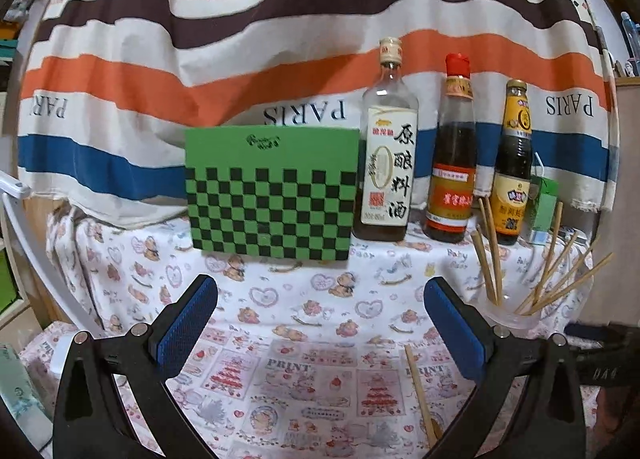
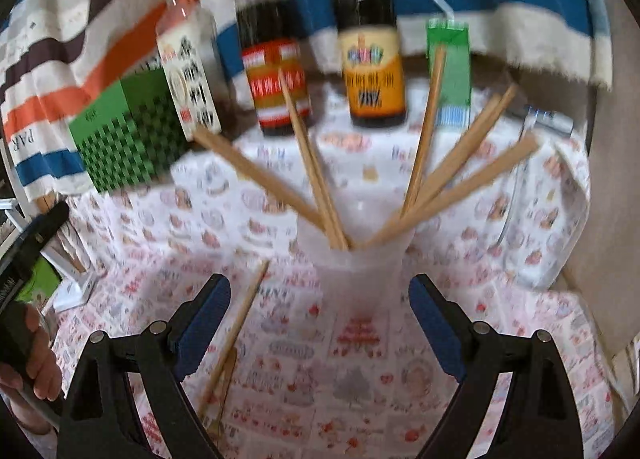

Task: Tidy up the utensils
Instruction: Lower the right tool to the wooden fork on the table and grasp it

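Note:
A clear plastic cup (image 2: 356, 271) stands on the patterned tablecloth and holds several wooden chopsticks (image 2: 436, 195) that fan out of it. It also shows at the right of the left wrist view (image 1: 508, 317). One loose chopstick (image 2: 236, 335) lies on the cloth to the cup's left; in the left wrist view (image 1: 420, 395) it lies near the right finger. My right gripper (image 2: 320, 323) is open and empty, just in front of the cup. My left gripper (image 1: 320, 323) is open and empty over the cloth, left of the cup.
Three sauce bottles (image 1: 386, 163) (image 1: 452, 163) (image 1: 514, 171) and a green carton (image 1: 544, 211) stand at the back. A green checkered box (image 1: 272, 195) stands to their left. A striped cloth (image 1: 280, 39) hangs behind. The right wrist view is motion-blurred.

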`<state>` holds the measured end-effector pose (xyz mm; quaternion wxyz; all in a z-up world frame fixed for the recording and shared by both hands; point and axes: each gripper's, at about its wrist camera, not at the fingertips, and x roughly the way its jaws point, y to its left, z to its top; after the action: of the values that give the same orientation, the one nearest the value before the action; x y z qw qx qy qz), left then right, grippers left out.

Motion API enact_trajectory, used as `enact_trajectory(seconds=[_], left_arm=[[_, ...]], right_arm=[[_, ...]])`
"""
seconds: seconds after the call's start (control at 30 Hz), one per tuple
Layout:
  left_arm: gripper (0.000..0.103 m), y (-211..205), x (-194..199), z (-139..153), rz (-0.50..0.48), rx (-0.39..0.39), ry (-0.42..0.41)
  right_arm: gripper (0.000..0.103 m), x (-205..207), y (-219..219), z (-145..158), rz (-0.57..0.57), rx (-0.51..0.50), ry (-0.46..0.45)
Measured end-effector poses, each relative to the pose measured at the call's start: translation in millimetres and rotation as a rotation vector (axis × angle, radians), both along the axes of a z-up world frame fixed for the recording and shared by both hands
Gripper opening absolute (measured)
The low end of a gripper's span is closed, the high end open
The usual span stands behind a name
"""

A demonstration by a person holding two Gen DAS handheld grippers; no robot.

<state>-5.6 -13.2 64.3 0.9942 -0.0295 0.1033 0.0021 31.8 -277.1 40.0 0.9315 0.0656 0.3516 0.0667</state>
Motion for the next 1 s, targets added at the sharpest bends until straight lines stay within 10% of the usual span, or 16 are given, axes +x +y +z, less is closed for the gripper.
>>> enact_trajectory(seconds=[0.4, 1.0], left_arm=[[0.102, 31.3, -4.3, 6.9, 0.128, -0.097, -0.044], [0.102, 39.8, -5.5, 9.3, 0.167, -0.101, -0.041]], right_arm=[[0.048, -1.2, 64.4, -55.2, 0.209, -0.060, 0.197], [0.017, -11.9, 106.1, -84.3, 0.289, -0.226, 0.283]])
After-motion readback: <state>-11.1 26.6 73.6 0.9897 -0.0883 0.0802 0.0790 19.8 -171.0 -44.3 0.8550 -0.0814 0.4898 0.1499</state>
